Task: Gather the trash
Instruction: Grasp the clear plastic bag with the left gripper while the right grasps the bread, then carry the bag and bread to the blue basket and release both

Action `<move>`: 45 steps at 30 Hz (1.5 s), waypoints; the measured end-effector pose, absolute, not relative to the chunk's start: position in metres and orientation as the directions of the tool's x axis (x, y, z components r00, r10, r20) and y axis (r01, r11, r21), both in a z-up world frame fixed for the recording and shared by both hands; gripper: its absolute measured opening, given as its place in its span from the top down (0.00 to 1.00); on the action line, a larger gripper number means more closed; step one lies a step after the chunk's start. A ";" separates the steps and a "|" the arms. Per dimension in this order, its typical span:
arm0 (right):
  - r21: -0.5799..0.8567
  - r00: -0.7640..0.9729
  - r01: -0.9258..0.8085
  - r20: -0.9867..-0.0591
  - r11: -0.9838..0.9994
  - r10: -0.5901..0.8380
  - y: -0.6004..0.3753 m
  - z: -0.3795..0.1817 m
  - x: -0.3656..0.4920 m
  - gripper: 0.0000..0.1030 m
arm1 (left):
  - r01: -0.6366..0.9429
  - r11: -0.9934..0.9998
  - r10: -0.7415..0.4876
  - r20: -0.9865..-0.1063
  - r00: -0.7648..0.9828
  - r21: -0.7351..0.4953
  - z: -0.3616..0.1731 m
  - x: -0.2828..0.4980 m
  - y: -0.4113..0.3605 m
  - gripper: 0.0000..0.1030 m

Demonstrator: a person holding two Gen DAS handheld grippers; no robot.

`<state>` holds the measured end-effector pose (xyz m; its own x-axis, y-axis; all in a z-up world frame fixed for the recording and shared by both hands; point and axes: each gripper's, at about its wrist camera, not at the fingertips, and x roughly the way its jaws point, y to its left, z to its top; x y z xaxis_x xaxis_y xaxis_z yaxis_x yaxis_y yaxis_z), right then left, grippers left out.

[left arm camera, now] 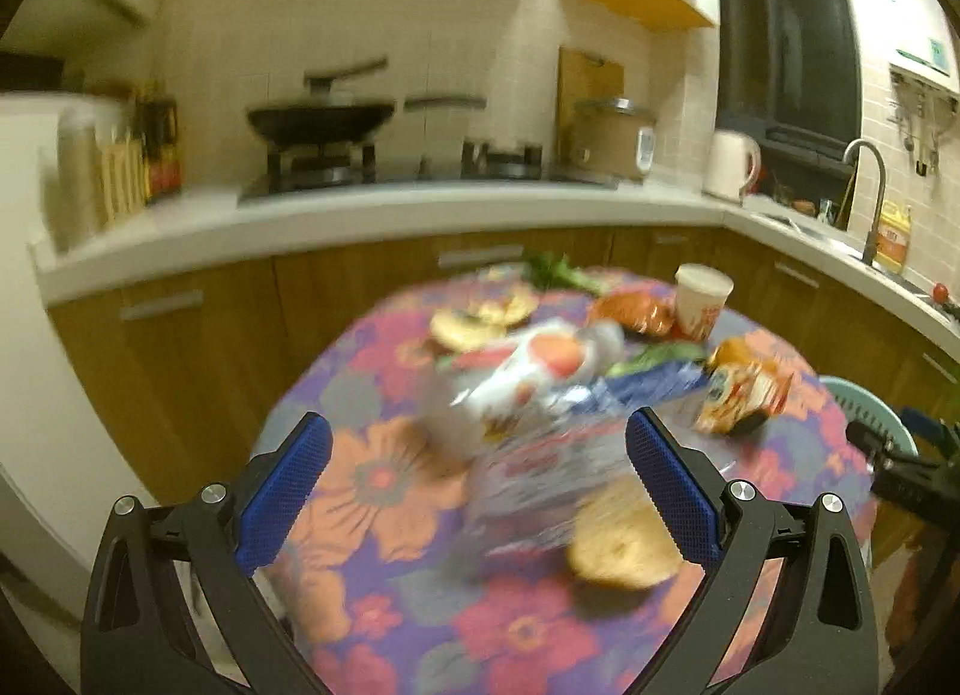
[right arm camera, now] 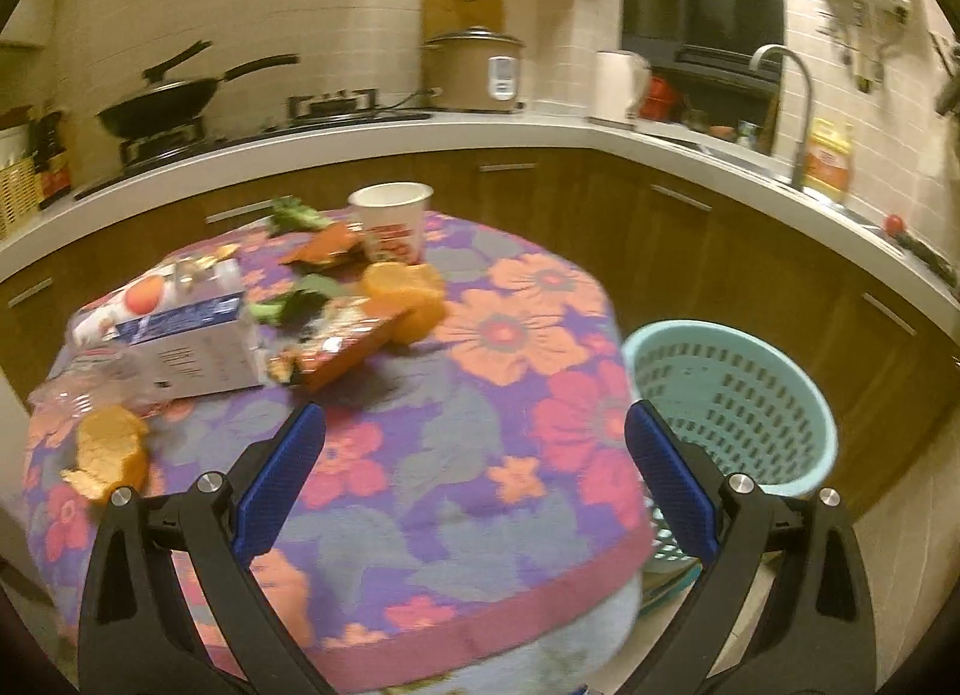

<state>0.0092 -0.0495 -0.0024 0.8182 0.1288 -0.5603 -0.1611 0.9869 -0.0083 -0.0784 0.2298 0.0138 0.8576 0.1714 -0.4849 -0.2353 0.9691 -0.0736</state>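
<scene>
Left gripper (left arm camera: 477, 476), jaws spread, over carton (left arm camera: 540, 389); right gripper (right arm camera: 474, 473), jaws spread, empty. Risk: carton slips, topples cup (right arm camera: 393, 221); overshoots basket (right arm camera: 729, 395) beside worktop (right arm camera: 480, 455).

Home kitchen: gas stove with wok (right arm camera: 157, 105), rice cooker (right arm camera: 473, 72), kettle (left arm camera: 731, 164), sink faucet (right arm camera: 787, 101), tiled walls, wood cabinets under an L-shaped counter (right arm camera: 540, 129); small floral-cloth tabletop (right arm camera: 468, 395) with food scraps.
</scene>
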 end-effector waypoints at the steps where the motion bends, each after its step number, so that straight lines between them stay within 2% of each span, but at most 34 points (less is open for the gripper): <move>1: -0.009 0.815 -0.177 -0.562 0.984 0.142 -0.044 -0.002 0.009 0.08 | -0.219 0.971 0.141 -0.509 0.849 -0.098 0.009 -0.077 0.238 0.08; 5: 0.013 0.792 -0.242 -0.575 0.970 0.205 -0.030 -0.001 0.008 0.08 | -0.131 0.966 -0.022 -0.575 0.818 -0.223 -0.009 -0.067 0.255 0.08; 10: 0.117 0.716 -0.369 -0.597 0.922 0.362 -0.006 -0.004 0.000 0.08 | -0.086 0.895 -0.212 -0.589 0.780 -0.437 -0.029 -0.043 0.274 0.09; 14: 0.113 0.683 -0.423 -0.612 0.899 0.398 0.021 -0.009 -0.004 0.08 | -0.082 0.859 -0.285 -0.605 0.743 -0.505 -0.044 -0.024 0.281 0.19; 18: 0.156 0.623 -0.475 -0.635 0.866 0.456 0.043 -0.015 -0.002 0.09 | -0.078 0.840 -0.333 -0.624 0.707 -0.536 -0.055 -0.009 0.277 0.39; 19: 0.159 0.613 -0.483 -0.641 0.861 0.462 0.047 -0.016 -0.002 0.12 | -0.080 0.841 -0.335 -0.631 0.700 -0.535 -0.056 -0.006 0.276 0.42; 21: 0.158 0.590 -0.498 -0.658 0.853 0.467 0.056 -0.020 0.000 0.15 | -0.086 0.852 -0.321 -0.647 0.692 -0.516 -0.059 -0.002 0.272 0.60; 24: 0.183 0.545 -0.515 -0.685 0.837 0.484 0.067 -0.028 0.005 0.23 | -0.074 0.855 -0.331 -0.651 0.683 -0.513 -0.060 0.000 0.269 0.81; 28: 0.218 0.489 -0.523 -0.715 0.824 0.500 0.079 -0.036 0.011 0.35 | -0.070 0.862 -0.317 -0.642 0.698 -0.502 -0.059 -0.006 0.267 0.87; 29: 0.223 0.480 -0.523 -0.721 0.823 0.500 0.082 -0.038 0.012 0.37 | -0.065 0.860 -0.321 -0.637 0.701 -0.506 -0.059 -0.007 0.266 0.94; 31: 0.233 0.465 -0.524 -0.728 0.819 0.504 0.085 -0.041 0.015 0.41 | -0.060 0.854 -0.328 -0.625 0.709 -0.516 -0.059 -0.010 0.268 0.95; 32: 0.233 0.459 -0.525 -0.732 0.818 0.503 0.087 -0.042 0.016 0.48 | -0.058 0.851 -0.330 -0.617 0.715 -0.522 -0.058 -0.013 0.269 0.95; 33: 0.231 0.451 -0.524 -0.740 0.819 0.498 0.089 -0.044 0.017 0.51 | -0.057 0.847 -0.331 -0.608 0.722 -0.529 -0.057 -0.015 0.270 0.95; 35: 0.243 0.425 -0.521 -0.758 0.818 0.496 0.094 -0.049 0.021 0.65 | -0.052 0.836 -0.339 -0.587 0.735 -0.547 -0.055 -0.019 0.272 0.95; 37: 0.248 0.413 -0.523 -0.764 0.816 0.497 0.095 -0.051 0.022 0.72 | -0.046 0.829 -0.340 -0.569 0.748 -0.557 -0.051 -0.025 0.275 0.95; 38: 0.239 0.421 -0.524 -0.762 0.818 0.492 0.095 -0.051 0.021 0.82 | -0.043 0.829 -0.338 -0.563 0.754 -0.557 -0.048 -0.027 0.275 0.95; 40: 0.242 0.423 -0.532 -0.754 0.812 0.502 0.092 -0.050 0.019 0.96 | -0.041 0.830 -0.332 -0.553 0.764 -0.556 -0.044 -0.032 0.275 0.95; 45: 0.234 0.485 -0.495 -0.724 0.837 0.490 0.071 -0.042 0.017 0.96 | -0.022 0.831 -0.329 -0.523 0.786 -0.556 -0.030 -0.038 0.270 0.96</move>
<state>0.0171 0.0710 -0.0422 0.4854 0.4898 -0.7242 -0.4952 0.8367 0.2340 -0.0378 0.2703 -0.0305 0.7865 -0.3289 -0.5228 -0.0223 0.8308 -0.5562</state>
